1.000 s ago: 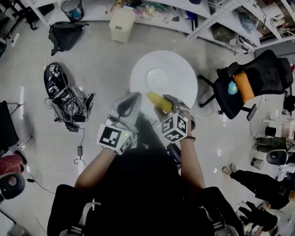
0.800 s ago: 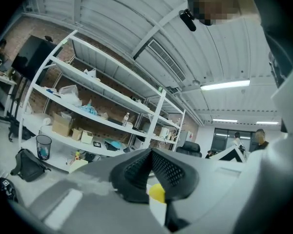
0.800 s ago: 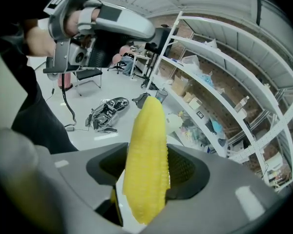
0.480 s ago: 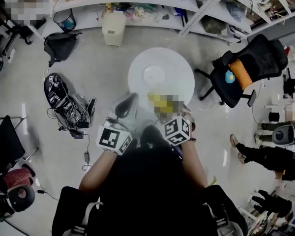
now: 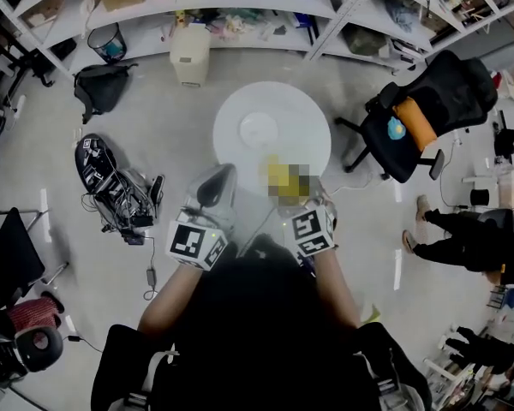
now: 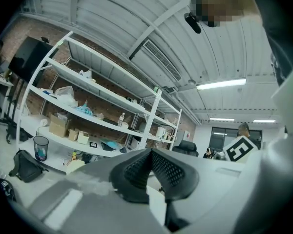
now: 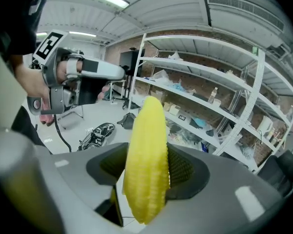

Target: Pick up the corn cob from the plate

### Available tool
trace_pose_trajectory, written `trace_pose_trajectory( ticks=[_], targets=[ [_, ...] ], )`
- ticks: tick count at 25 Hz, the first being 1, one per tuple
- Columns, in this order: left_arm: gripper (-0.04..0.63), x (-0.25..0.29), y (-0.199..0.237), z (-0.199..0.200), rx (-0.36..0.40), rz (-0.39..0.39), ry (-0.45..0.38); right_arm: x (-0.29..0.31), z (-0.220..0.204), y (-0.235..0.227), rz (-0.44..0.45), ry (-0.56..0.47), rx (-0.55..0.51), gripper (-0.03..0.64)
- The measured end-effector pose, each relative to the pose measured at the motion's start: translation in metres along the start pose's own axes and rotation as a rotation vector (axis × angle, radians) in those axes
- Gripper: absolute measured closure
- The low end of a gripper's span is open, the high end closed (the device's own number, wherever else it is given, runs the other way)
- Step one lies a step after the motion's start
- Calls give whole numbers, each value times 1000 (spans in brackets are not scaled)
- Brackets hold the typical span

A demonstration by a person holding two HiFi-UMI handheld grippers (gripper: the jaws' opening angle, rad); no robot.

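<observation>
Yellow corn cob point(image 7: 146, 145) stands pinched between the 2 pads of the right claw point(image 7: 147, 168). It is off the plate point(image 5: 259, 129), at 6 o'clock of the round worktop point(image 5: 313, 114). Gripped only around its middle, it could swivel or slide out if the squeeze eases or the wrist jerks. That claw tips downward. The left claw point(image 6: 150, 152), pressed together and empty, points level at its 9 o'clock.

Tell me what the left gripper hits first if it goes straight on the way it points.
Probably the shelving rack across the room: the left gripper points level, and nothing nearer shows past its closed jaws, though depth is unclear.
</observation>
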State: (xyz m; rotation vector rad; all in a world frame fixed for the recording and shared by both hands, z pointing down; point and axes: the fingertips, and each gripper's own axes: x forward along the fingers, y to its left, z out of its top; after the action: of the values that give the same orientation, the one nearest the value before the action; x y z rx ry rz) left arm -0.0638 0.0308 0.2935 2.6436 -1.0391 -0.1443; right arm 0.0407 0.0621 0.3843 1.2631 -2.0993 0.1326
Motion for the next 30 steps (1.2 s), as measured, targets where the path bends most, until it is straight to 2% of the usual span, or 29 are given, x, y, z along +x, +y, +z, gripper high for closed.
trace_pose_trajectory(
  ticks=[5, 9, 19, 26, 30],
  targets=[
    [589, 5, -25, -6, 6, 1, 5, -26, -7, -15, -35, -62, 71, 364],
    [589, 9, -47, -14, 11, -4, 17, -47, -15, -30, -62, -127, 175, 364],
    [589, 11, -99, -32, 28, 5, 38, -99, -45, -55, -73, -256, 390, 364],
    [589, 7, -140, -46, 40, 6, 50, -136, -54, -59, -33, -386, 550, 364],
    [589, 2, -153, -55, 42, 23, 50, -152, -61, -55, 7, -436, 602, 364]
  ],
)
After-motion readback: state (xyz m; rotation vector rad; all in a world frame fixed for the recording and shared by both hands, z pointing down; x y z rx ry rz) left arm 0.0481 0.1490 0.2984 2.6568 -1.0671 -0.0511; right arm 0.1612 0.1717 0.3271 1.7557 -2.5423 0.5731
